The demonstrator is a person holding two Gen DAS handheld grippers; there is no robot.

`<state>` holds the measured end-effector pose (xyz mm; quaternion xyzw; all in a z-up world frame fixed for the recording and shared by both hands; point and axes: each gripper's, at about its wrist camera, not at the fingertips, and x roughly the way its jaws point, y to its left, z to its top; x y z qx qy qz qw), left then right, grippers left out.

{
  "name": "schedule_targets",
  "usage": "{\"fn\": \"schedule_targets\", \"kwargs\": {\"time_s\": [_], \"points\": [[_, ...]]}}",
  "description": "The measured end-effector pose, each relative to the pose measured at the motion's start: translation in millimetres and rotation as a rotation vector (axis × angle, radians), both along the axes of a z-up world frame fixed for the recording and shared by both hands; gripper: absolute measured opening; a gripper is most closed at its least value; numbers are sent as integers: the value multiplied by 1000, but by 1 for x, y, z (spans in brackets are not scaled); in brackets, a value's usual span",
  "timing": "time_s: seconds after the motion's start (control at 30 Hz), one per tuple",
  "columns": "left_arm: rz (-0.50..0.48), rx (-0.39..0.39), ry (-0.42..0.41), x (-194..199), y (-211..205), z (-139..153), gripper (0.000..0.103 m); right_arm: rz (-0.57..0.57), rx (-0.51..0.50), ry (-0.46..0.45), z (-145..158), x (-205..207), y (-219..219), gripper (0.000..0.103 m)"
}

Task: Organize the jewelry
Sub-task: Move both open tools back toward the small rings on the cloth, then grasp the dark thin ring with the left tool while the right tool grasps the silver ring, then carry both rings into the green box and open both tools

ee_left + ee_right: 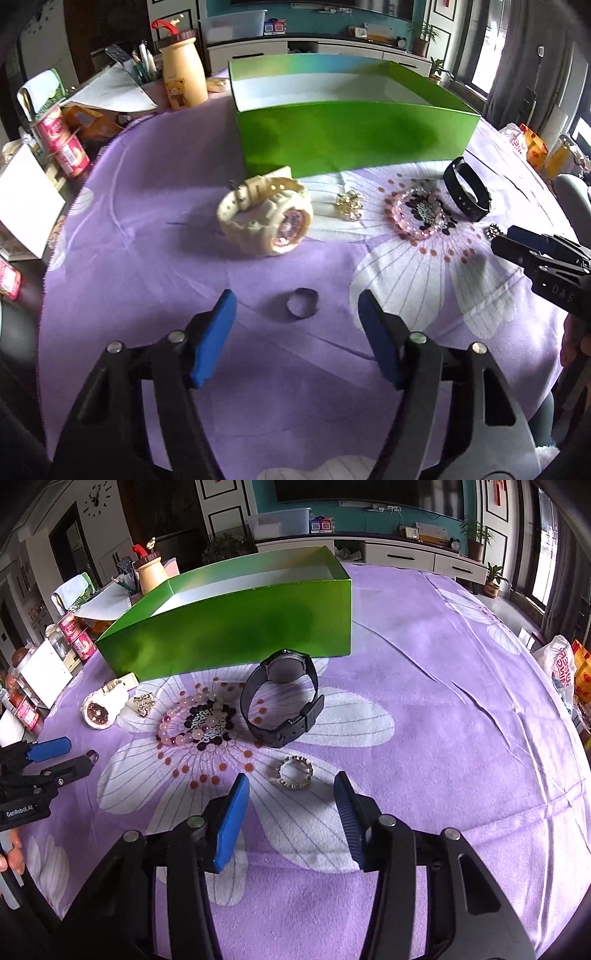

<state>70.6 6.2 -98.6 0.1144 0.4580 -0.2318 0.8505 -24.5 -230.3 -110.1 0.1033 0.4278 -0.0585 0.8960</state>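
An open green box (351,136) (236,635) stands on the purple flowered cloth. In front of it lie a cream watch (266,218) (101,707), a gold brooch (349,205) (143,703), pink and dark bead bracelets (421,216) (199,722) and a black watch (467,190) (282,701). A plain silver ring (303,302) lies just ahead of my open left gripper (295,306). A studded silver ring (294,773) (493,232) lies just ahead of my open right gripper (291,794). Both grippers are empty.
At the far left stand a cream bear bottle (183,74), a pen holder (146,66), red cans (62,144) and a white box (26,206). Snack bags (569,672) lie at the cloth's right edge. A TV cabinet (406,554) stands behind.
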Motion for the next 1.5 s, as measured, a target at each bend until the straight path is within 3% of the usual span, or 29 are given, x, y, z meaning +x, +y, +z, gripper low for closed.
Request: {"fn": "schedule_targets", "kwargs": {"time_s": [0.17, 0.37, 0.47, 0.53, 0.6, 0.77, 1.07, 1.5], "points": [[-14, 19, 27, 1, -5, -10, 55, 1, -48, 7, -1, 3, 3, 38], [-9, 20, 28, 3, -6, -10, 54, 7, -90, 20, -1, 7, 7, 23], [-11, 19, 22, 3, -6, -11, 53, 15, -101, 19, -1, 7, 9, 21], [-3, 16, 19, 3, -4, -10, 46, 18, -101, 18, -1, 7, 8, 21], [7, 11, 21, 5, -2, -9, 30, 18, -99, 18, -1, 7, 9, 21], [11, 5, 18, 8, 1, -9, 20, 24, -79, 13, -1, 4, 9, 20], [26, -52, 53, 4, 6, -3, 20, 23, -46, -6, 10, -7, 10, 20], [4, -163, 34, -7, 5, 41, 20, 10, -15, -83, 36, -26, 4, 20]]}}
